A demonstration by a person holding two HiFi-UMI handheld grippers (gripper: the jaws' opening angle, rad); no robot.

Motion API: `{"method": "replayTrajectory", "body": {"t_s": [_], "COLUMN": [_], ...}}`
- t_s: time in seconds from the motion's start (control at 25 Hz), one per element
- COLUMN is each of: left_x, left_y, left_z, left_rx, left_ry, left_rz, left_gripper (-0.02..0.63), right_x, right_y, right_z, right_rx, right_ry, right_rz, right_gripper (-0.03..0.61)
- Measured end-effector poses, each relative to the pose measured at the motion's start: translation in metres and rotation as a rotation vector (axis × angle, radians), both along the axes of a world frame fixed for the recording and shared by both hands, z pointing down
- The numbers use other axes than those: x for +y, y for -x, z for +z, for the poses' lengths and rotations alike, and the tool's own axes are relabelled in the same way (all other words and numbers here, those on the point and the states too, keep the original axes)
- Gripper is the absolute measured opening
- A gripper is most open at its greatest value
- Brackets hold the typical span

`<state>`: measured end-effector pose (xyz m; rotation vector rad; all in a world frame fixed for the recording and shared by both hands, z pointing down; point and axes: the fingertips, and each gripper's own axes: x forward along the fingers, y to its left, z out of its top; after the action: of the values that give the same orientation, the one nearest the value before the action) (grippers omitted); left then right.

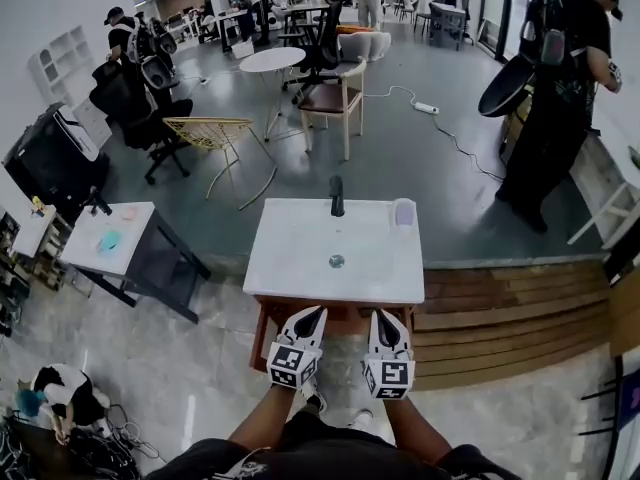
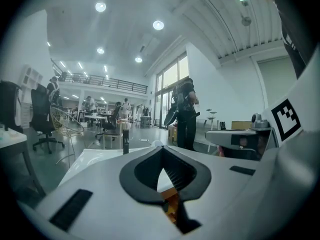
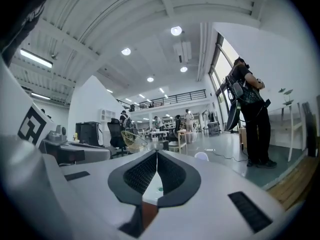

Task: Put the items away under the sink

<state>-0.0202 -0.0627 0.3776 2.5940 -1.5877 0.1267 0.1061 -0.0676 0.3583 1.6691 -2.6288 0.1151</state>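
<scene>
Sink: white rectangular top in the middle of the scene, long axis running left to right, set on a wooden cabinet that shows below its near edge.
Faucet: black, upright at the middle of the sink's far edge; the round drain lies just nearer.
Cup: pale and translucent, standing upright with its mouth up on the far right corner of the sink top, well apart from both tongs.
Left tongs: clenched with the tips meeting and nothing between them, held about level at the sink's near edge and pointing far.
Right tongs: clenched and empty, just right of the left tongs, pointing the same way.
Markings: each tongs' cube bears black-and-white square patterns.
Side desk: white, at left, carrying small teal and pink things.
Steps: wooden, right of the cabinet.
</scene>
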Motion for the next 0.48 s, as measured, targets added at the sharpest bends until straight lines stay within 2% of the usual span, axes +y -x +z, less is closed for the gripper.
{"method": "replayTrajectory", "body": {"t_s": [0.36,0.48], "left_x": [-0.093,-0.126], "left_y": [0.012,0.023], "left_z": [-0.003,-0.012], "left_rx": [-0.011,-0.007], "left_ry": [-0.024,-0.035], "left_rz": [0.048,0.070], "left_gripper": [-0.002,-0.002], "right_x": [-0.084,-0.120], "right_y": [0.008,0.016], "right_z": [-0.007,-0.015], "right_rx": [-0.012,-0.034], "right_ry": [0.017,0.028], "right_rz": [0.041,0.089], "right_gripper": [0.025,0.025]}}
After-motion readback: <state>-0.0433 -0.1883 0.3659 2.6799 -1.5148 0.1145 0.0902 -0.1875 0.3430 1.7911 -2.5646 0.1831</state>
